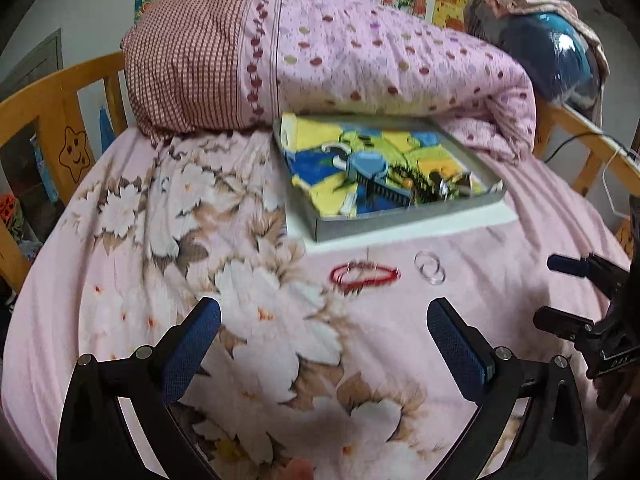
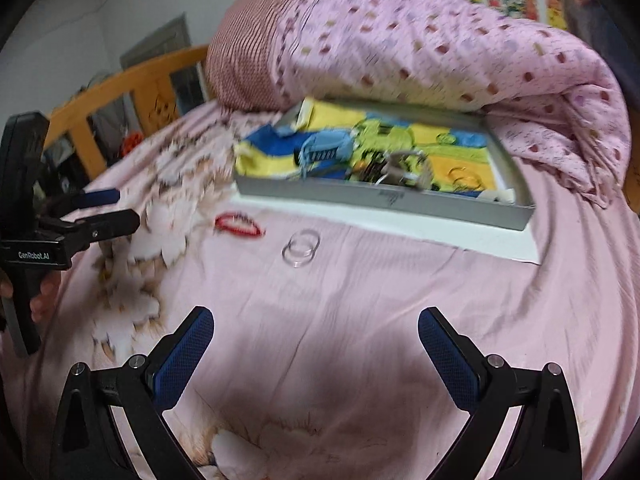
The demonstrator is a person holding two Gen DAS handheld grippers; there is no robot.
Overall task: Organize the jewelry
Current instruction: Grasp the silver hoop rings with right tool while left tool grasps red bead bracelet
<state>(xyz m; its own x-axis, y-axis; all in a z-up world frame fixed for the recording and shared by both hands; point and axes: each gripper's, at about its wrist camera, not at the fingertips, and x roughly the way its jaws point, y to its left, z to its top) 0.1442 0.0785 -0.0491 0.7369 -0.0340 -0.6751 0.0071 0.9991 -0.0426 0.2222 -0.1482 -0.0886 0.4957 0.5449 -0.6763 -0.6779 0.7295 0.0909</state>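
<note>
Two pieces of jewelry lie loose on the pink sheet (image 1: 520, 216), in front of the tray (image 1: 400, 220): a red bracelet (image 1: 364, 274) and, just to its right, a pair of clear rings (image 1: 430, 266) overlapping each other. Your left gripper (image 1: 324, 328) hovers w/ jaws spread wide, nothing in them; the bracelet sits ahead of it, roughly centred btwn the fingers, well apart from the tips. Your right gripper (image 2: 316, 334) is also wide open and empty; the rings lie ahead and slightly left of its centre, the bracelet further left. The tray rests against the rolled quilt (image 1: 360, 52) and holds more jewelry on a printed liner, too blurred to name.
</note>
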